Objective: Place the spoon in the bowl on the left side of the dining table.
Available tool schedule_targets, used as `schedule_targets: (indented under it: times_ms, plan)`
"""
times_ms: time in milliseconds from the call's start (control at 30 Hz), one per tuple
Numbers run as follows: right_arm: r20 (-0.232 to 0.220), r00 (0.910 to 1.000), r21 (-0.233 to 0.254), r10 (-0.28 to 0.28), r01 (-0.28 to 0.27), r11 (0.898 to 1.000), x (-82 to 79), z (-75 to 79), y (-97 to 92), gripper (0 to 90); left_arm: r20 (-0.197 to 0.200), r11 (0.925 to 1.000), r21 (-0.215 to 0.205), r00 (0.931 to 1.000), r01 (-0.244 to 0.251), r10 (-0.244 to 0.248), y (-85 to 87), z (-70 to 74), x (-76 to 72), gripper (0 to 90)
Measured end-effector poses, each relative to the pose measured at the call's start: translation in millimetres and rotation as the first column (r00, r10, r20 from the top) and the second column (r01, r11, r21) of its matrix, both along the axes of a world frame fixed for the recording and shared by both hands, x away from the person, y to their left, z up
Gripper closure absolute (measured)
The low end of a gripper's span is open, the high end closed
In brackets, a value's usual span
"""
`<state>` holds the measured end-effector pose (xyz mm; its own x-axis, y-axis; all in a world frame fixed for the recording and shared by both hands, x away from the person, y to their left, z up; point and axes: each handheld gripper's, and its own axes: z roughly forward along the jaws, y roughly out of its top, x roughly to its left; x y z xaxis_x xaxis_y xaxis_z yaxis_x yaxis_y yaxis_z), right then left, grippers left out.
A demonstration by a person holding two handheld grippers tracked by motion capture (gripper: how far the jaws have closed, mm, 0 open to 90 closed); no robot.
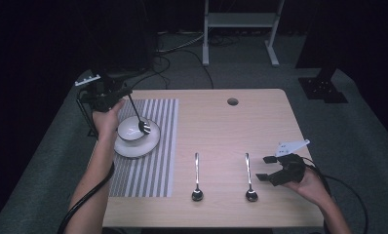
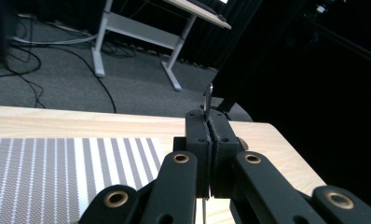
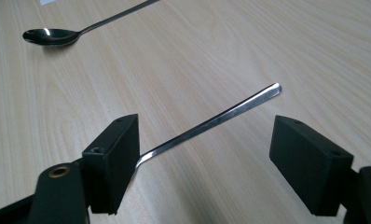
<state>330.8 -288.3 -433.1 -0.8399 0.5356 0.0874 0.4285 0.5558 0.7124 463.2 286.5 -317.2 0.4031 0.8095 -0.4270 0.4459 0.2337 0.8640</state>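
Spoon-in-bowl work is what the left side shows: on the wooden table (image 1: pixel 221 126) a striped placemat (image 1: pixel 148 165) carries a white plate (image 1: pixel 148 144), a white bowl (image 1: pixel 131 129) sits on that plate, and the left gripper (image 1: pixel 104 95) holds a spoon (image 1: pixel 142 124) slanting down so its head hangs over the bowl's right rim. In the left gripper view the jaws are clenched flat on the thin handle (image 2: pixel 208 95), whose tip pokes up above them. To set it down well, I would lower the head until it rests inside the bowl, not on the rim, and let the handle lean against the edge before releasing; such a narrow pinch lets the spoon swivel, so a slow, level wrist matters. Two more spoons lie on bare wood, well apart from the placemat: the middle spoon (image 1: pixel 197 178) and the right spoon (image 1: pixel 249 178). The right gripper (image 1: pixel 267 168) rests just beside the right spoon with jaws spread wide, straddling its handle (image 3: pixel 211 122) without pinching it; closing squarely across that handle looks the cleaner grasp.
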Motion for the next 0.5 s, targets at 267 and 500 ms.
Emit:
schedule_targets:
  times_ms: [267, 500]
  plan:
    - [0.002, 1.0000, -0.001, 0.001, -0.001, 1.000, -0.5, 0.3, 0.0, 23.0, 0.007, 0.9986, -0.006, 0.9986, -0.052, 0.052, 10.6, -3.7, -0.6, 89.1]
    - [0.008, 1.0000, -0.001, 0.004, -0.004, 1.000, -1.2, 1.4, 0.0, 23.0, 0.004, 0.9932, -0.027, 0.9935, -0.113, 0.114, 27.0, -10.7, -2.6, 89.1]
